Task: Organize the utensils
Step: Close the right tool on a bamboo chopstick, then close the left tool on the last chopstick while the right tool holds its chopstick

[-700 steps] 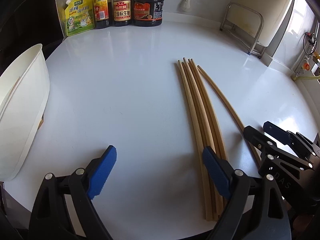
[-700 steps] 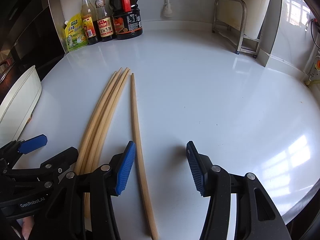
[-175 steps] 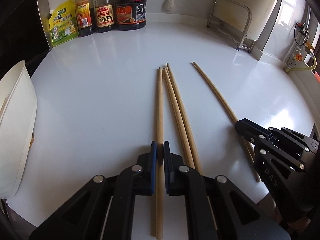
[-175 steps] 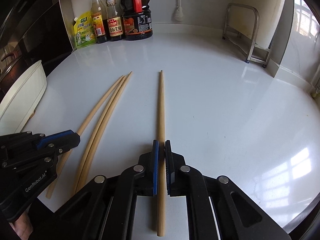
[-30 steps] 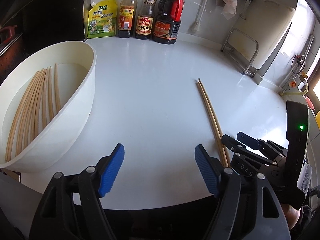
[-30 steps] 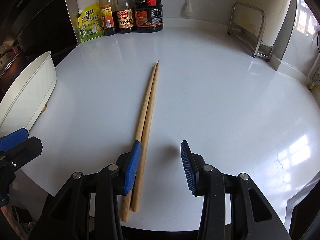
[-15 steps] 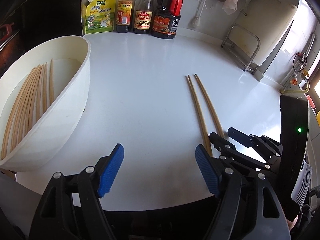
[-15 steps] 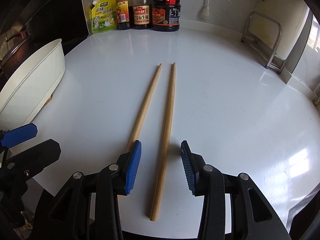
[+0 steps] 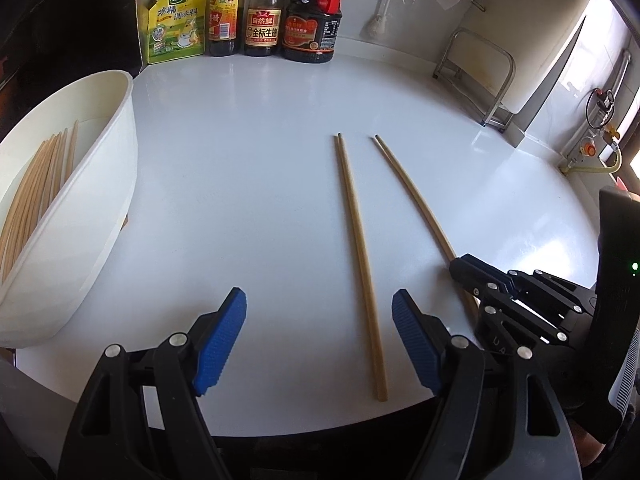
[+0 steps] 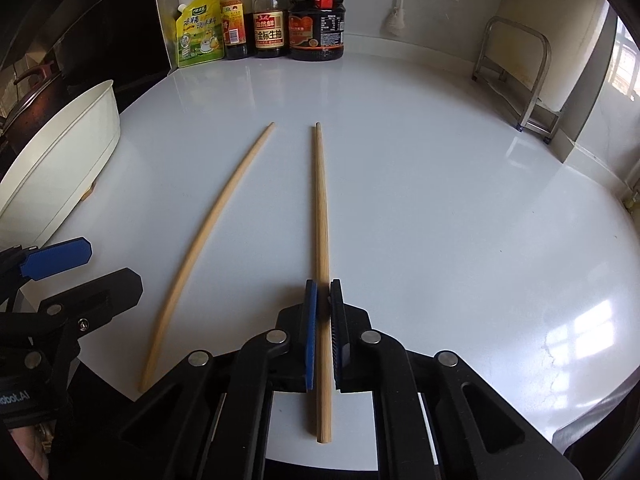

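Observation:
Two wooden chopsticks lie apart on the white counter [image 9: 248,184]. My right gripper [image 10: 323,332] is shut on the near part of the right chopstick [image 10: 320,200], which shows in the left wrist view as a chopstick [image 9: 416,200] running under the right gripper [image 9: 468,272]. The left chopstick [image 9: 358,248] lies between the open jaws of my left gripper [image 9: 316,340], nearer the right pad and untouched. In the right wrist view that chopstick [image 10: 208,232] lies just right of the left gripper [image 10: 56,260]. A white tub [image 9: 104,208] at the left holds several chopsticks [image 9: 36,200].
Three sauce bottles [image 9: 264,20] and a green pouch [image 9: 174,24] stand at the back wall. A metal rack [image 9: 476,76] stands at the back right. The counter's front edge runs just below both grippers. The tub [image 10: 60,160] sits at the left edge.
The right gripper, open around the right chopstick half a second ago, has shut on it. The left gripper has moved right, so the left chopstick now lies between its jaws.

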`<state>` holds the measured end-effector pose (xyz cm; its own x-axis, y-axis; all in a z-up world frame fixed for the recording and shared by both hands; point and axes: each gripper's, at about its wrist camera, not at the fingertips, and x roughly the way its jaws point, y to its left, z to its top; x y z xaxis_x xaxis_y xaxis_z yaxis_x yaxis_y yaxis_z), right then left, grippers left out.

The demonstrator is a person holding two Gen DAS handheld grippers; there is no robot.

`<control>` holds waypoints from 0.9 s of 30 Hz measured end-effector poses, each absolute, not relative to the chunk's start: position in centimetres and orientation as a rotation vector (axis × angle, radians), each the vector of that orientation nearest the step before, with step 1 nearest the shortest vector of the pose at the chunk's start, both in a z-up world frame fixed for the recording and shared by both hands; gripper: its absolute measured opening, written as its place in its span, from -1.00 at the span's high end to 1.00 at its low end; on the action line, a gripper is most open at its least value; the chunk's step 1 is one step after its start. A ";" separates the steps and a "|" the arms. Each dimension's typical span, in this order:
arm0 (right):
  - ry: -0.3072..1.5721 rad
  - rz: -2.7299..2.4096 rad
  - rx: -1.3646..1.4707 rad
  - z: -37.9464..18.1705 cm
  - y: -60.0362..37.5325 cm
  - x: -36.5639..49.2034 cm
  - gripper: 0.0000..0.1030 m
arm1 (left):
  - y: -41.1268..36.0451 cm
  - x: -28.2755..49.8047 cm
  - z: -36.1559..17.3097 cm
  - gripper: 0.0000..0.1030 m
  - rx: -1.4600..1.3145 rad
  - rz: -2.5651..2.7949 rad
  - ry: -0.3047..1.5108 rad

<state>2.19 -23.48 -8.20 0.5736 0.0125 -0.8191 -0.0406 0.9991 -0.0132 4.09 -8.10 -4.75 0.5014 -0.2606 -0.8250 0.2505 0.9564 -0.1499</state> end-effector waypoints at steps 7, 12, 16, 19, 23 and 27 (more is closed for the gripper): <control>0.949 -0.038 0.035 -8.2 -27.3 0.9 0.87 | -8.8 5.6 -5.1 -0.46 -0.007 -0.263 0.977; 0.940 -0.061 0.090 -8.2 -29.4 0.3 0.87 | -9.3 6.8 -5.6 -0.47 0.000 -0.234 0.972; 0.944 -0.053 0.093 -8.2 -29.7 0.4 0.74 | -9.9 7.4 -6.1 -0.48 0.004 -0.235 0.987; 0.943 -0.060 0.106 -8.0 -30.0 0.5 0.43 | -10.2 7.6 -6.3 -0.48 0.014 -0.229 0.995; 0.951 -0.067 0.089 -8.2 -30.1 1.1 0.42 | -10.4 7.8 -6.3 -0.52 0.031 -0.216 0.984; 0.945 -0.066 0.049 -8.3 -29.5 1.6 0.42 | -10.6 8.0 -6.7 -0.52 0.041 -0.213 0.997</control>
